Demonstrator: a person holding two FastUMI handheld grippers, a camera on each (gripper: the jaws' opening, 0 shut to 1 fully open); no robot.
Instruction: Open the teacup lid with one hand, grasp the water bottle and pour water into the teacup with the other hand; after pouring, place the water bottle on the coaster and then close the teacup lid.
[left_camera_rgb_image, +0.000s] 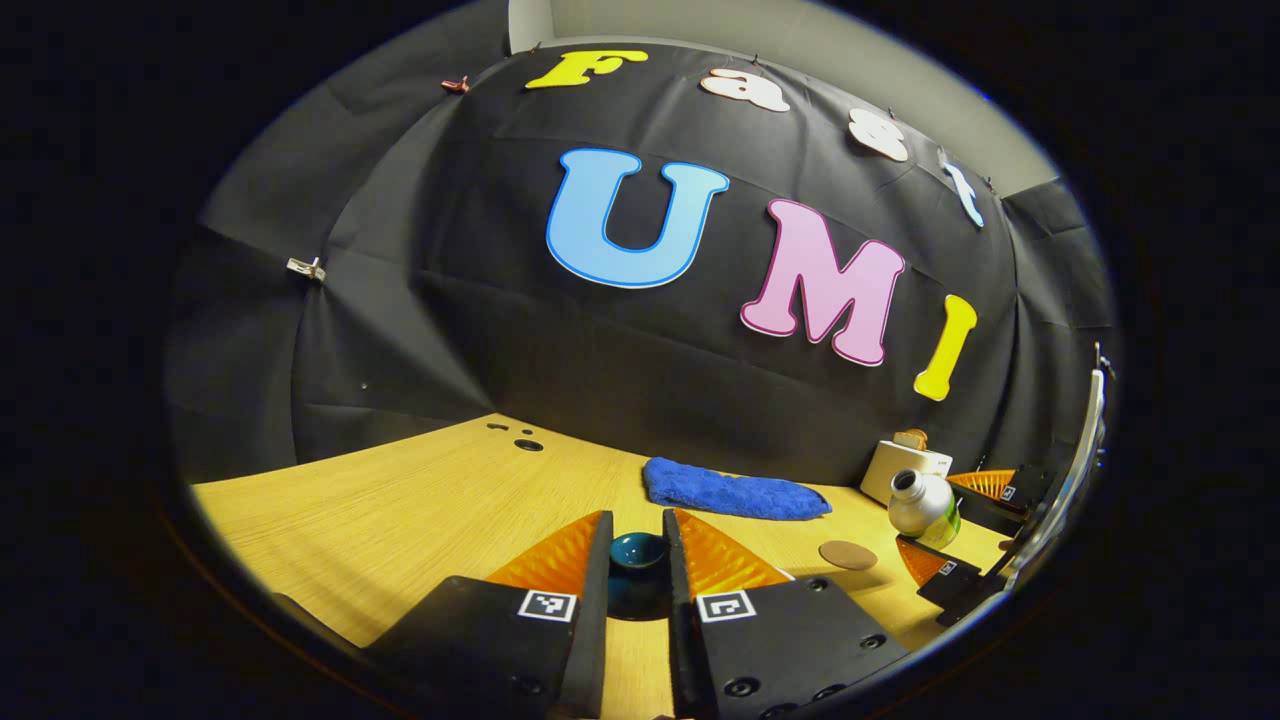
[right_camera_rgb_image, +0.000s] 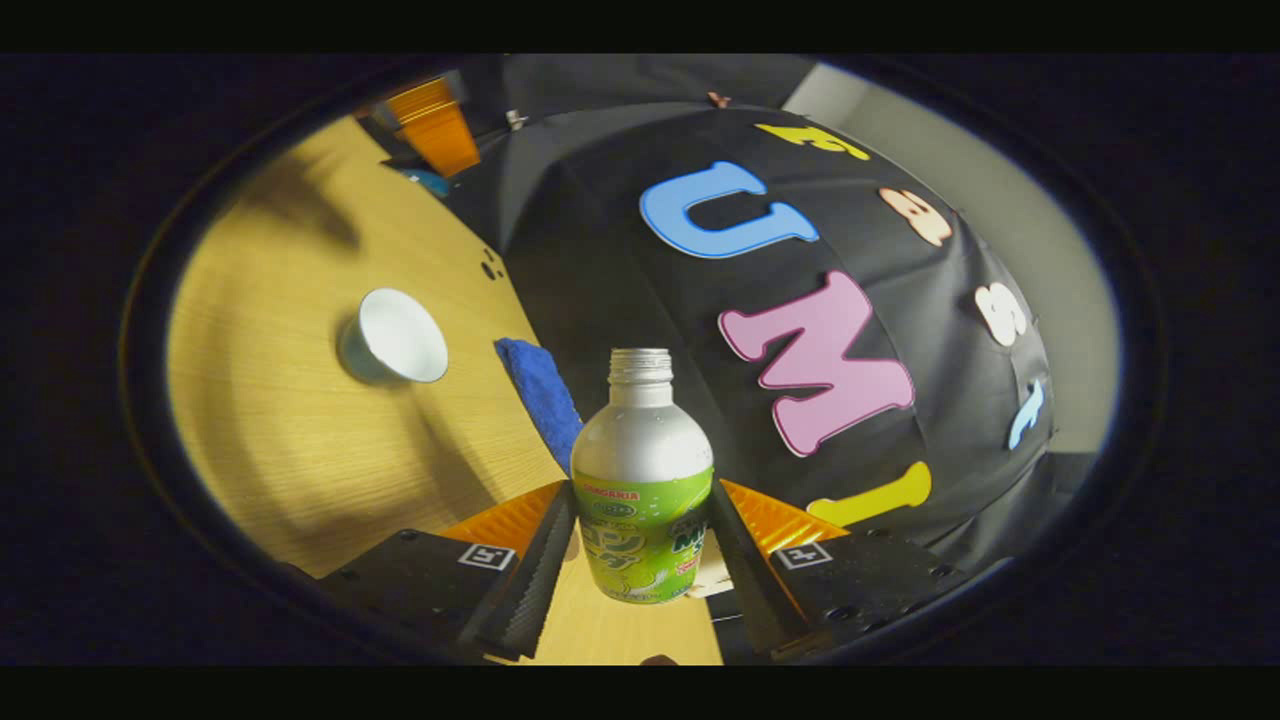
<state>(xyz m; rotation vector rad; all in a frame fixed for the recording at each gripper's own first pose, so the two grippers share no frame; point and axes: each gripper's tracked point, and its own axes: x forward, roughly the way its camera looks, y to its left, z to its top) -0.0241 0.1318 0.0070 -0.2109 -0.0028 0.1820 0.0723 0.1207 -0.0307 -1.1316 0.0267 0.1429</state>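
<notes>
Booth w/ black cloth wall behind, light wood table (left_camera_rgb_image: 400, 510) under everything.

Left gripper view: left gripper (left_camera_rgb_image: 637, 575) low over the table, fingers narrow, clamped on a dark teal teacup lid (left_camera_rgb_image: 638, 552), one finger each side, both touching it. Lid looks lifted, off the cup. Blue towel (left_camera_rgb_image: 735, 490) lies far, by the wall. Round brown coaster (left_camera_rgb_image: 847, 554) sits right of the left gripper, on bare table, nothing on it. Far right: right gripper (left_camera_rgb_image: 945, 535) w/ the water bottle (left_camera_rgb_image: 922, 505) tilted, cap off, mouth leaning left. White box (left_camera_rgb_image: 900, 465) behind the bottle, near the wall; can't tell what it is.

Right gripper view: right gripper (right_camera_rgb_image: 640, 545) closed on the bottle (right_camera_rgb_image: 643, 490) at its green label, both fingers against its sides. Bottle neck open, silver upper part. View is tilted, so the table runs up the left side. White teacup (right_camera_rgb_image: 393, 337) stands uncovered on the table, left of the bottle and well apart from it; inside white, can't tell if any water in it. Towel (right_camera_rgb_image: 541, 390) between cup and bottle, nearer the wall. Left gripper (right_camera_rgb_image: 437, 125) at top left, far off.
</notes>
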